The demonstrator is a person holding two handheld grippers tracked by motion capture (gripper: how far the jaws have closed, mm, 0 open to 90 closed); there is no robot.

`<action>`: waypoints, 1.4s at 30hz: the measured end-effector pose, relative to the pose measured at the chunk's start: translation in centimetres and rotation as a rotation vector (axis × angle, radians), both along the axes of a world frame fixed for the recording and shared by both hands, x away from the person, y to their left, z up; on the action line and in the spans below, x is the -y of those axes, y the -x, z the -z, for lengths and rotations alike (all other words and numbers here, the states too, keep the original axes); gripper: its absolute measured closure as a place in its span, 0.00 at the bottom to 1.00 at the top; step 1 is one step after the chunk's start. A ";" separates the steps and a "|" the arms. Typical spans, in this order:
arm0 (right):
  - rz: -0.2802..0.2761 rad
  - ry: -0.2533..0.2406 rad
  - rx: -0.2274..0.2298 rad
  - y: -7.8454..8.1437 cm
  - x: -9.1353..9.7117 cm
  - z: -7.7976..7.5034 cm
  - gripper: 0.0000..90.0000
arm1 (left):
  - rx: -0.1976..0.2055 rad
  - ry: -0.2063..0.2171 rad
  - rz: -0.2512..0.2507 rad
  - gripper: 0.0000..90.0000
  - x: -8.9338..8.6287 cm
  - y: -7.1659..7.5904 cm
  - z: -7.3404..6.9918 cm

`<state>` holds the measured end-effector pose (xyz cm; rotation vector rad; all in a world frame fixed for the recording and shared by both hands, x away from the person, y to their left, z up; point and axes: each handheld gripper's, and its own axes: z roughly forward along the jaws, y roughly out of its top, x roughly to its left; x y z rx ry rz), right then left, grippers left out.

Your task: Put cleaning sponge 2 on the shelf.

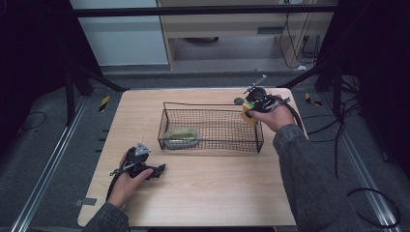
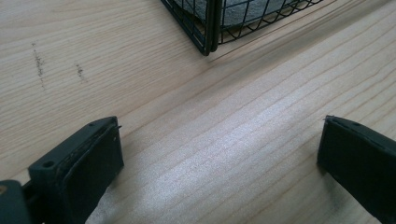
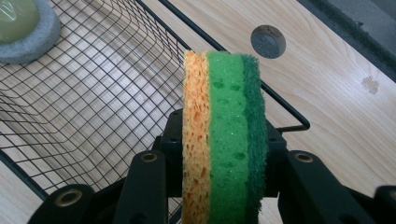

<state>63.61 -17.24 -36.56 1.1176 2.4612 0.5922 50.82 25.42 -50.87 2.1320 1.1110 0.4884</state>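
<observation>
Orange-and-green sponge (image 3: 224, 140) clamped in right gripper (image 3: 219, 158), above wire basket's (image 1: 212, 142) right end. Left gripper (image 2: 219, 158) gapes, resting on surface (image 1: 203, 193). Risk: sponge catches basket rim on release and tumbles outside.

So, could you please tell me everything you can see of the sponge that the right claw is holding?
The sponge is a stack of porous layers: orange, bright green, and a dark green scouring pad on one side. It looks soft and foamy, with small holes. It stands on edge, clamped between the jaws of the right claw, which press on its orange and dark green faces. It hangs at the right end of the black wire basket, near the rim, apart from the mesh.
</observation>
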 end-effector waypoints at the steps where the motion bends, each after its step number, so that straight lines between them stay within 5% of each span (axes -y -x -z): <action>1: -0.001 0.004 -0.005 0.0 0.1 0.2 0.72 | 0.000 -0.001 0.000 0.00 0.0 0.0 0.0; 42: 0.004 0.022 -0.032 -0.6 0.2 3.7 0.71 | 0.000 0.004 -0.006 0.00 0.1 0.0 0.0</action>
